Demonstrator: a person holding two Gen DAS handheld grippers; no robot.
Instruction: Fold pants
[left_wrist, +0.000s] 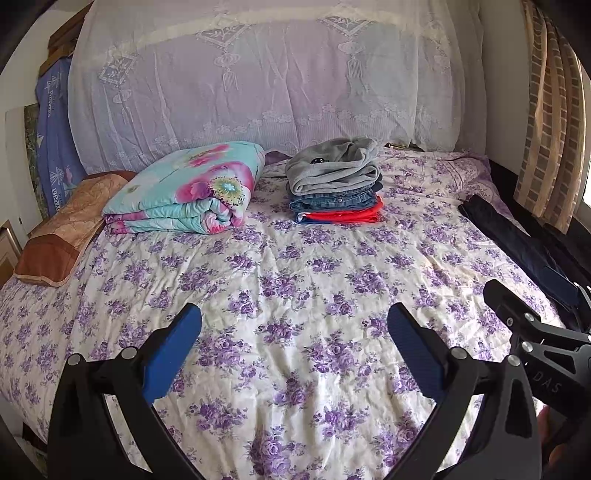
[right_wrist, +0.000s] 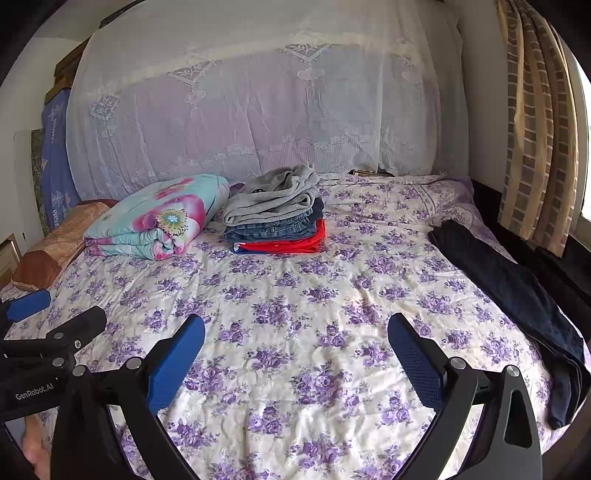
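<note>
My left gripper and right gripper hover over the floral bedsheet — jaws on both spread wide, holding nothing. Dark navy pants lie flat along the bed's right edge, well right of the folded clothes stack; a rolled quilt sits just left of that stack.

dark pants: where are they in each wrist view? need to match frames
Left wrist: dark pants lie along the bed's right edge, partly cut off behind the right gripper.
Right wrist: dark pants run down the right side, fully in view, unfolded.
Shared landmark: stack of folded clothes, grey on top, red at bottom, left of the pants.
</note>
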